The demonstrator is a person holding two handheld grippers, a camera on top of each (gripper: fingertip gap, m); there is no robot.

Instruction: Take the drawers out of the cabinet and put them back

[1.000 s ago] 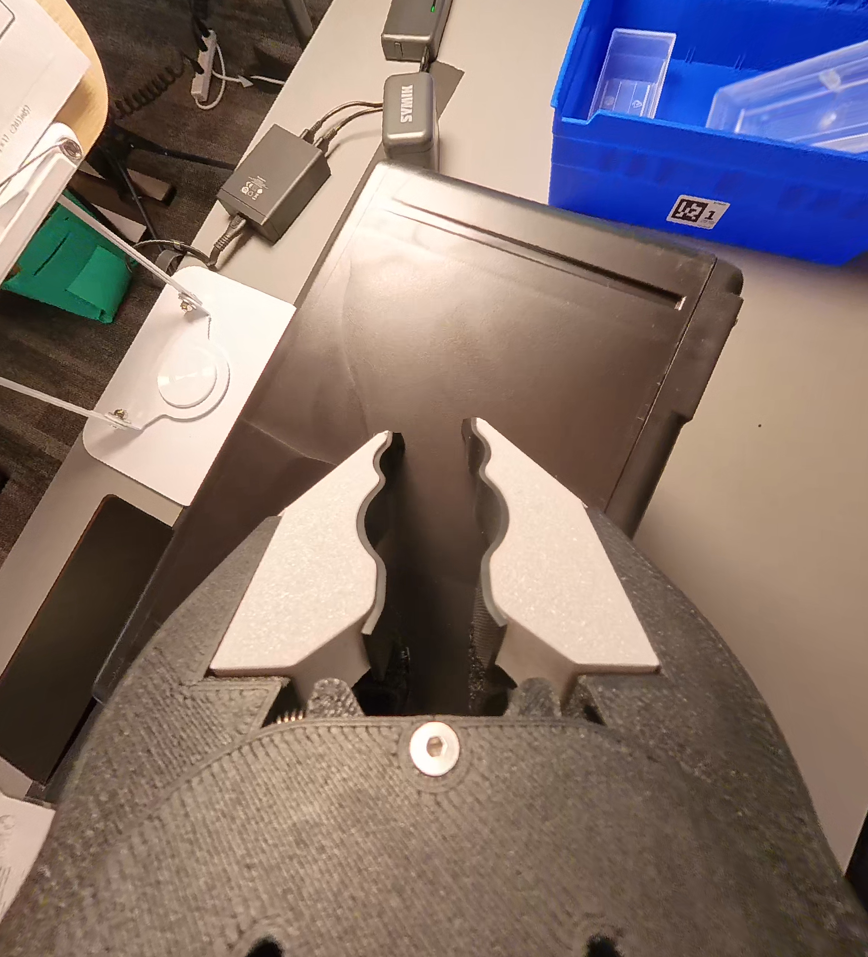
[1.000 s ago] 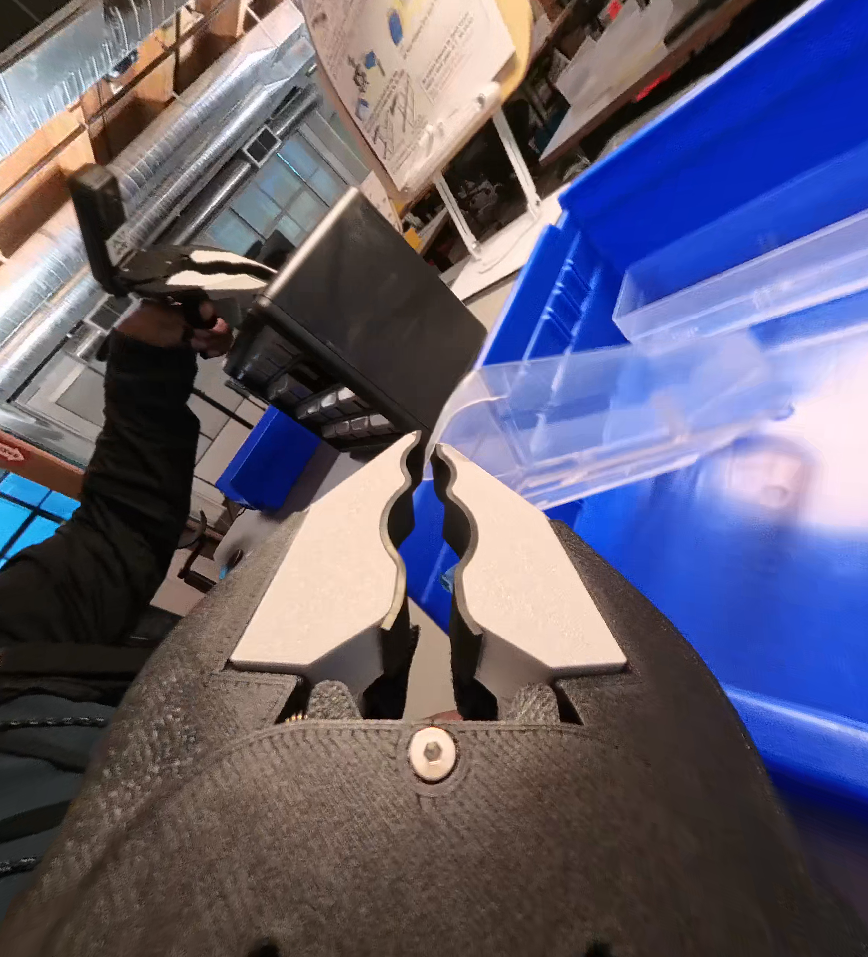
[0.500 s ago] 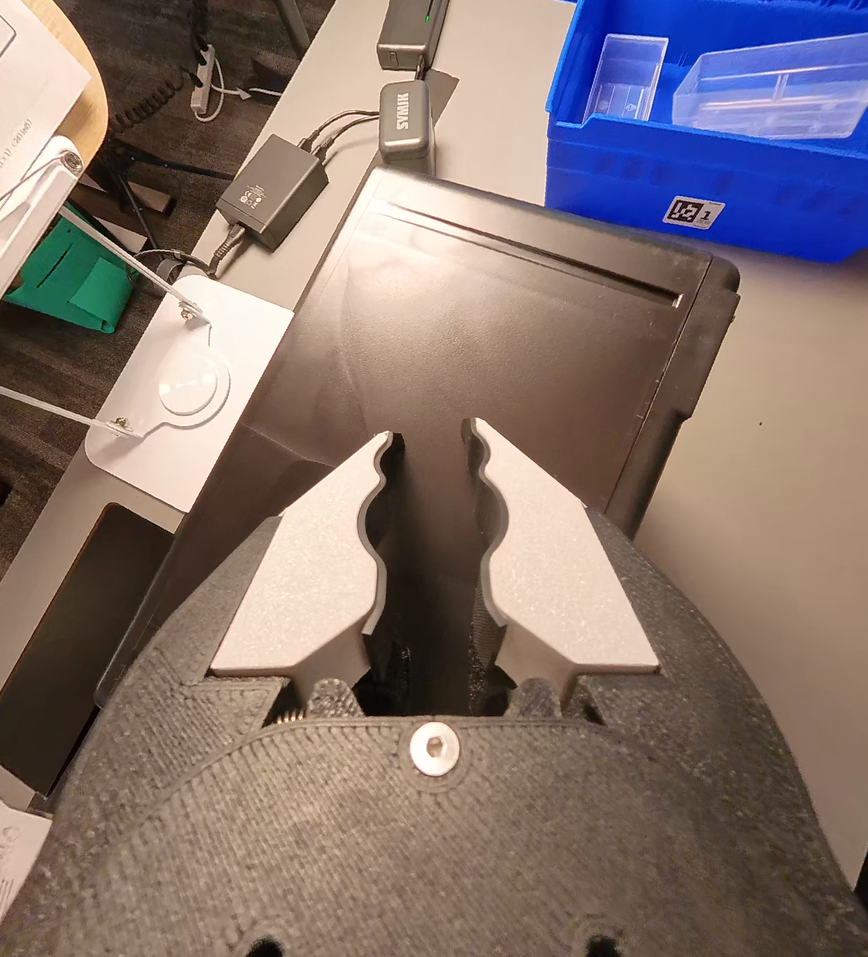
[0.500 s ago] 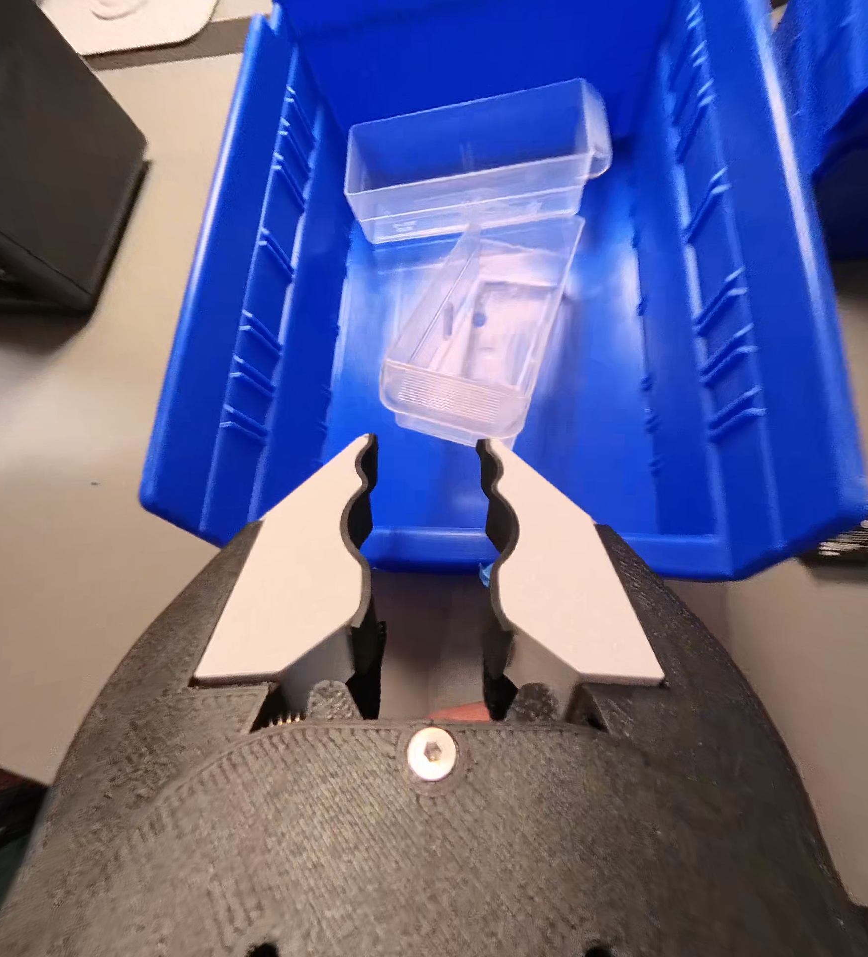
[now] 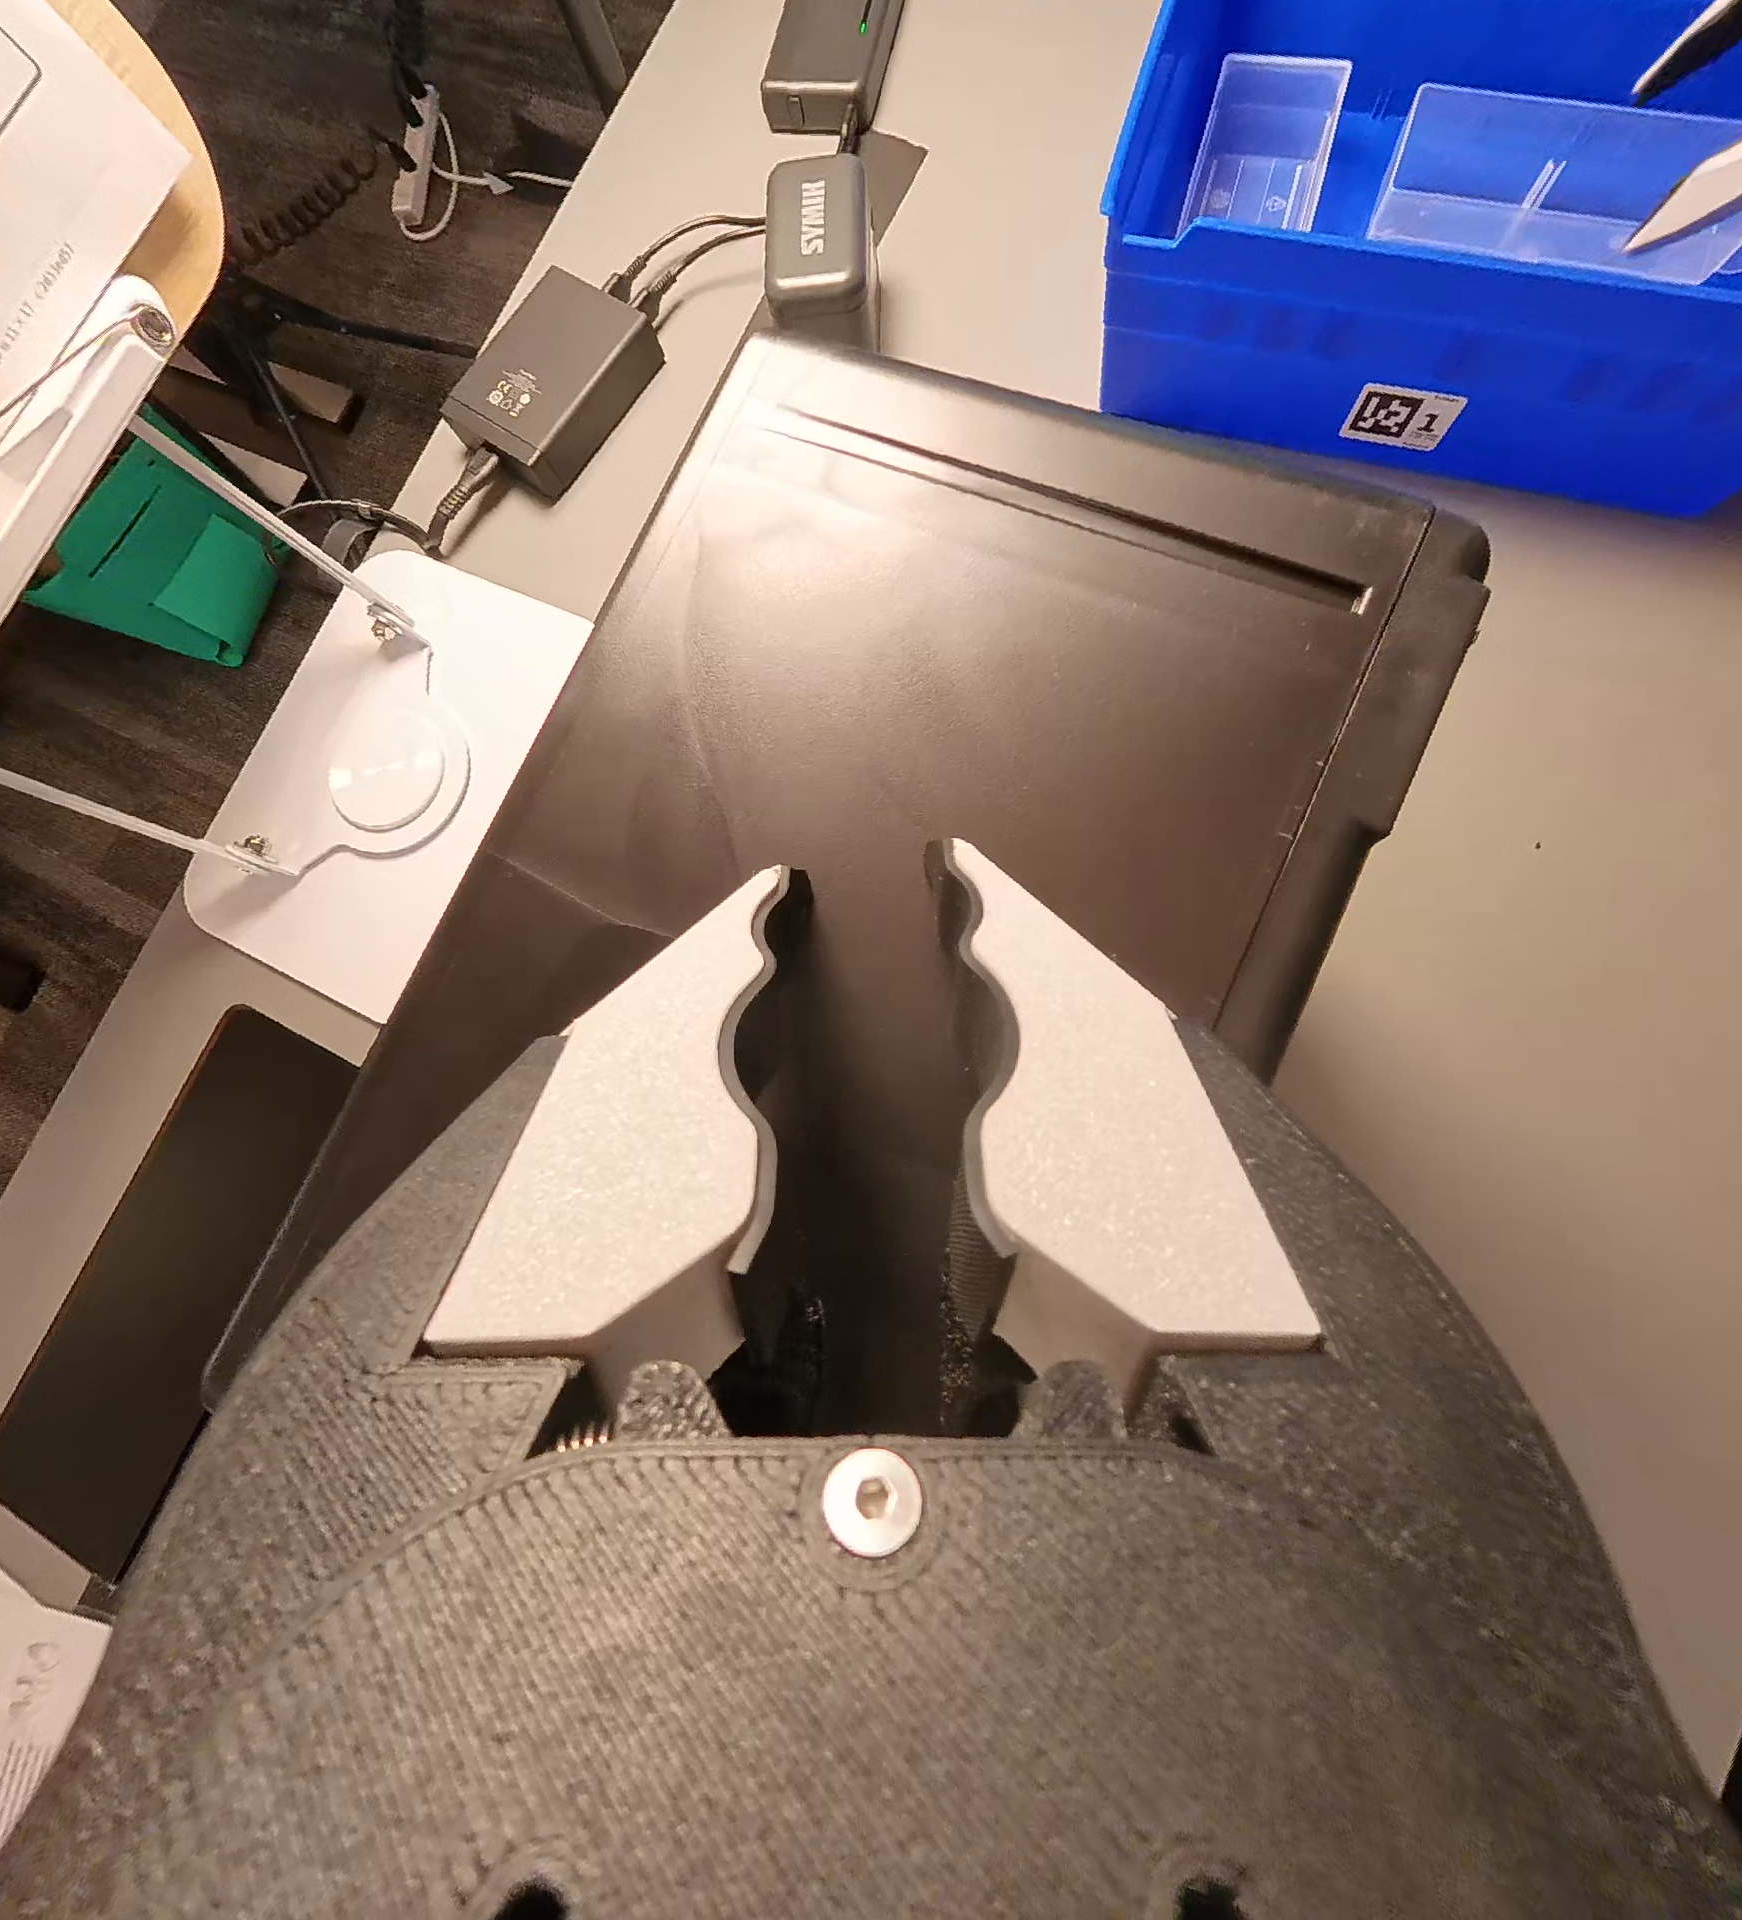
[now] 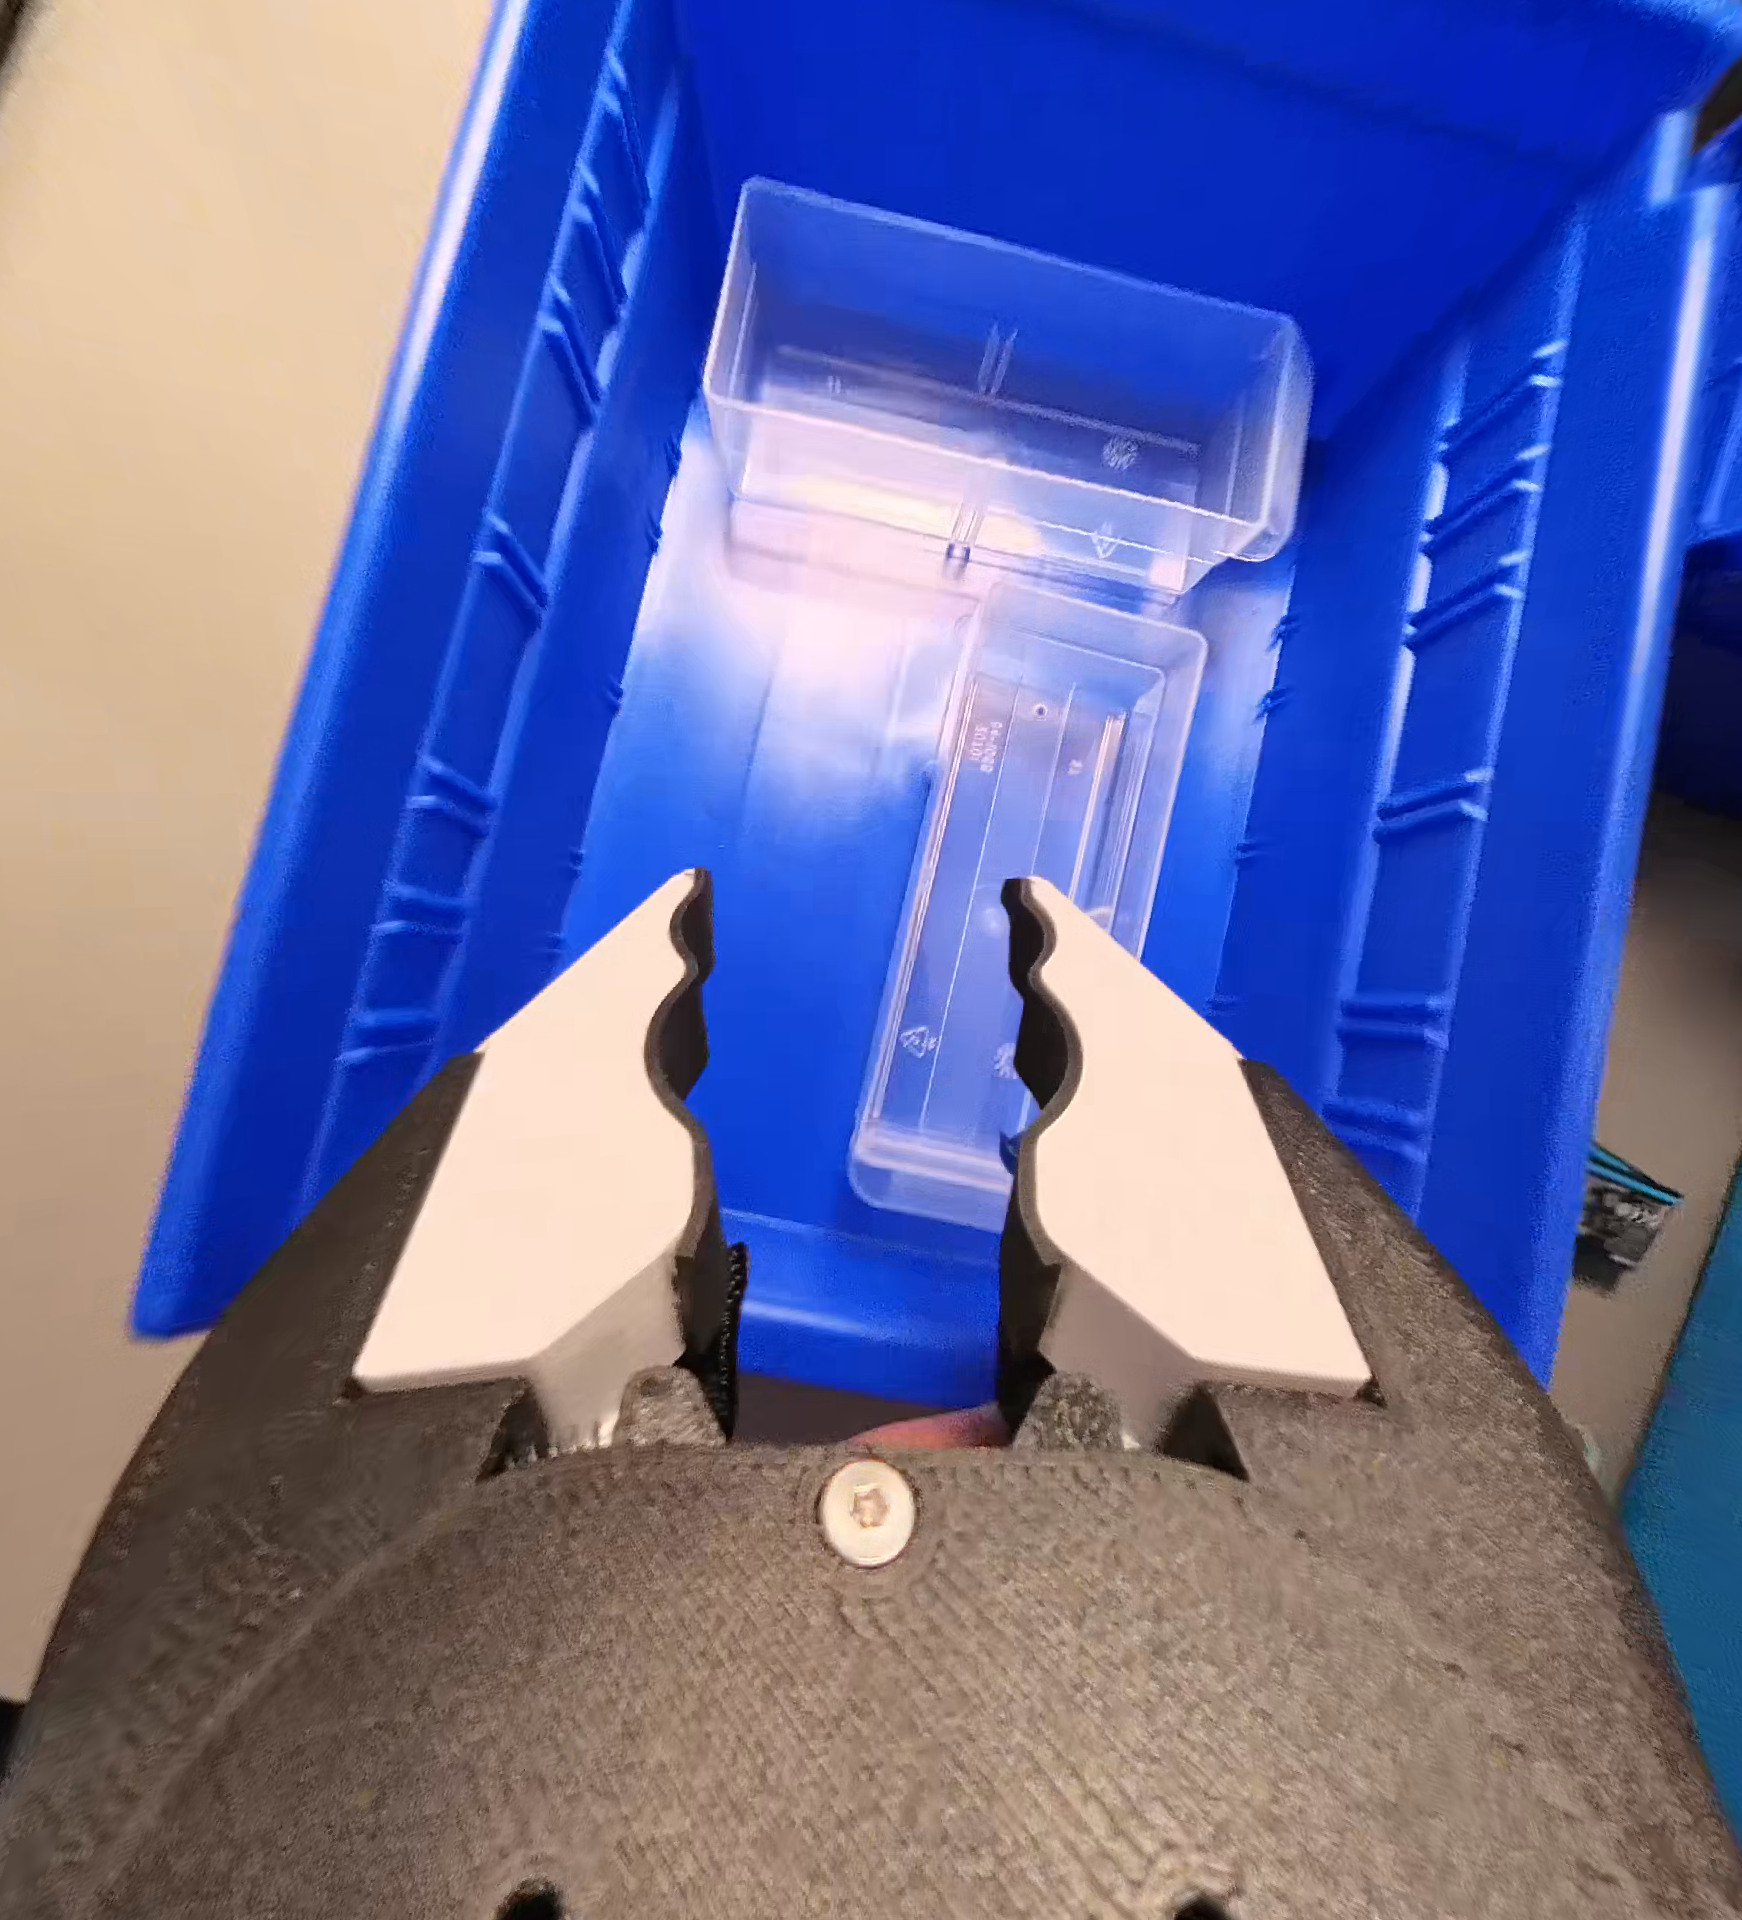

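Grey surface (image 5: 1573, 1039) carries my black cabinet (image 5: 1002, 644), with the blue bin (image 6: 451, 727) at its far right. My left gripper (image 5: 867, 873) hovers over the cabinet top, jaws apart and bare. My right gripper (image 6: 856, 883) hangs over the bin, jaws wide apart (nothing between them); two clear drawers (image 6: 1002, 384) (image 6: 1043, 831) lie inside.

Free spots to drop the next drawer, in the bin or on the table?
In the blue bin, the floor strip along its left wall is bare, beside the narrow clear drawer. The far end is crowded by the wide clear drawer. Outside it, grey tabletop lies bare right of the black cabinet. The table's left edge holds a white stand base and power adapters.
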